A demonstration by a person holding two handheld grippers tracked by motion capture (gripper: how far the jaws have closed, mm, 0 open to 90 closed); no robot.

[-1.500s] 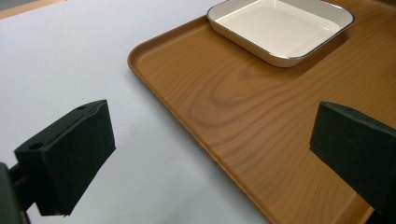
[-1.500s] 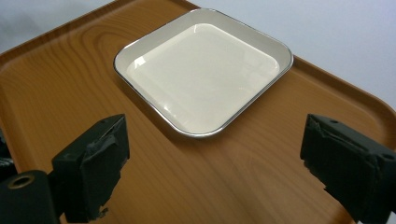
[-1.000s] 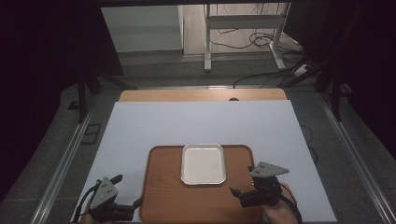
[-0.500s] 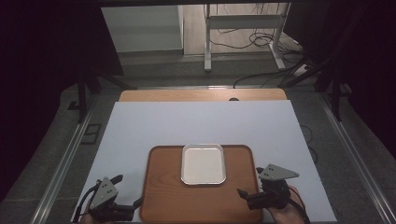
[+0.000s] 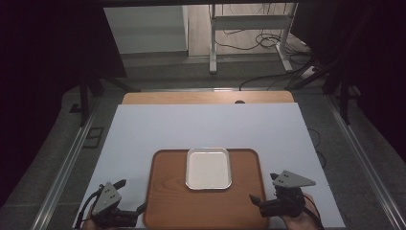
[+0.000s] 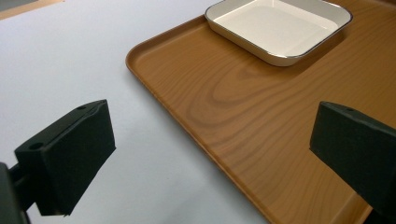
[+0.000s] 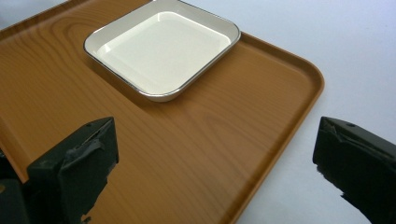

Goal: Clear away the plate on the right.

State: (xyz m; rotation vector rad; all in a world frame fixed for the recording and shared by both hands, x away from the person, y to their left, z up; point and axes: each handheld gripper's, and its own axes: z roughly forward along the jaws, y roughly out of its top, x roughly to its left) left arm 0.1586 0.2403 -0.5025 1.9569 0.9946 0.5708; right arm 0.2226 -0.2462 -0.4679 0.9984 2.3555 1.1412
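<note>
both claws are wide apart, gripping nothing. the left gripper and right gripper sit beside the brown tray; a white dish lies on it.

Both grippers: left gripper and right gripper, black blocky jaws, grey three-cornered top plates, black trailing cables.

Dim room, cabled grey floor

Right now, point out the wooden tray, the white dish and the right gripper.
wooden tray (image 5: 167, 201), high view, bare wood left of the dish
white dish (image 7: 161, 51), right gripper view, middle of its flat floor
right gripper (image 5: 257, 201), high view, between its fingertips
</note>
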